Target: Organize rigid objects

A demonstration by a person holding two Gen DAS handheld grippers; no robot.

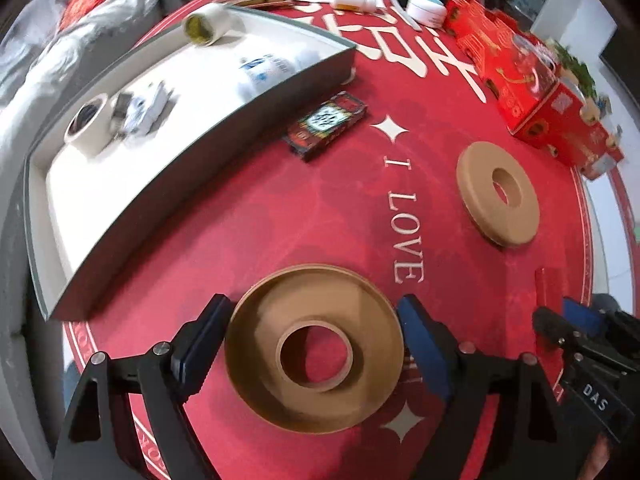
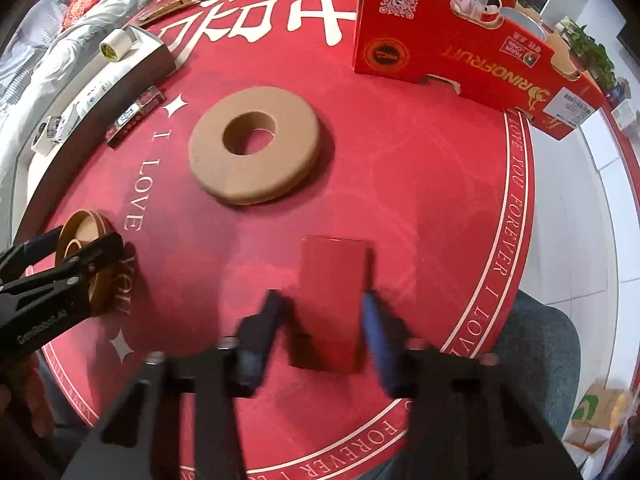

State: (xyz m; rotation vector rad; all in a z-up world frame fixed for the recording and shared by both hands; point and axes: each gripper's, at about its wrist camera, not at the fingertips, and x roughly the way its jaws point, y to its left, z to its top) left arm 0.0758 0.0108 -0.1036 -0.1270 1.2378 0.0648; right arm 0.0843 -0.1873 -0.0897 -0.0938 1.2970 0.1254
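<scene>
A hollow brown ring dish [image 1: 260, 344] lies on the red tablecloth, and my left gripper [image 1: 314, 302] is shut on it, one pad on each side of its rim. That dish [image 2: 80, 232] and the left gripper [image 2: 100, 248] also show at the left of the right wrist view. A small plain red box [image 2: 332, 280] stands between the blurred fingers of my right gripper [image 2: 321, 298]. The right pad [image 2: 372, 320] meets its edge and the left finger sits close against its other side. A solid brown ring [image 2: 254, 184] lies farther out.
A grey tray [image 1: 200, 152] at the left holds tape rolls, a bottle and small items. A patterned little box [image 1: 326, 124] lies beside it. A big red fruit carton [image 2: 460, 52] stands at the far right. Jars and boxes crowd the table's far edge.
</scene>
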